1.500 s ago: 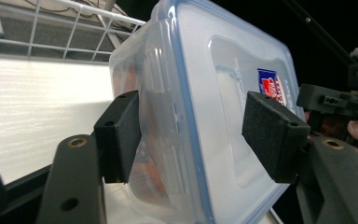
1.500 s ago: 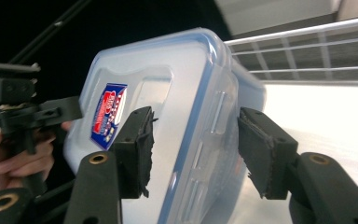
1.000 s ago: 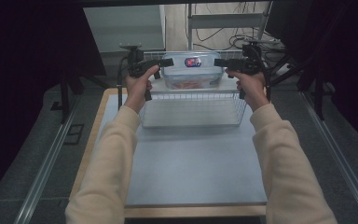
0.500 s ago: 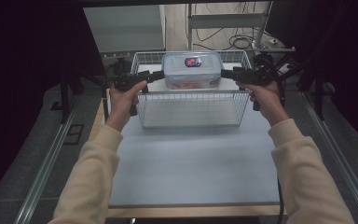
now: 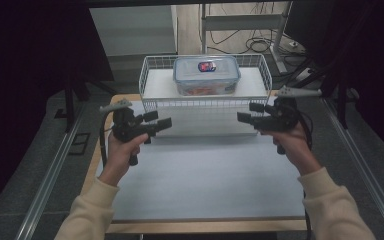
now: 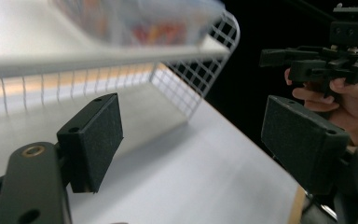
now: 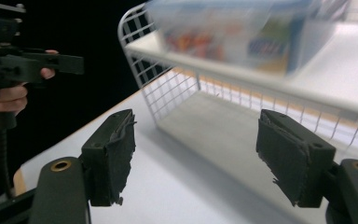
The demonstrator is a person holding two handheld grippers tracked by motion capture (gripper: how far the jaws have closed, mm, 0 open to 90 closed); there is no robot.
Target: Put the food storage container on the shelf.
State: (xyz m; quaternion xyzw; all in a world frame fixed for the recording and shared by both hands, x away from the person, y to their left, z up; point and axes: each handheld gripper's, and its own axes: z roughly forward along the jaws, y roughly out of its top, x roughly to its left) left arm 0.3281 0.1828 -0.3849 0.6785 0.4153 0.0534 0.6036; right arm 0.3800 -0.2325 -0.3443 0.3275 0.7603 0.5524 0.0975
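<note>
A pale grey table [image 5: 200, 175] spans the middle and lower part of the high view, with dark surroundings at both edges. A white wire basket [image 5: 205, 102] sits at upper centre, at the table's far end, holding a clear lidded food container [image 5: 206, 75] with colourful contents. Lower left, the left gripper [image 5: 161, 121] is held above the table, jaws apart and empty; at right, the right gripper [image 5: 246, 114] likewise, jaws apart and empty. Both stop short of the basket. The gripper views show the basket and container blurred.
</note>
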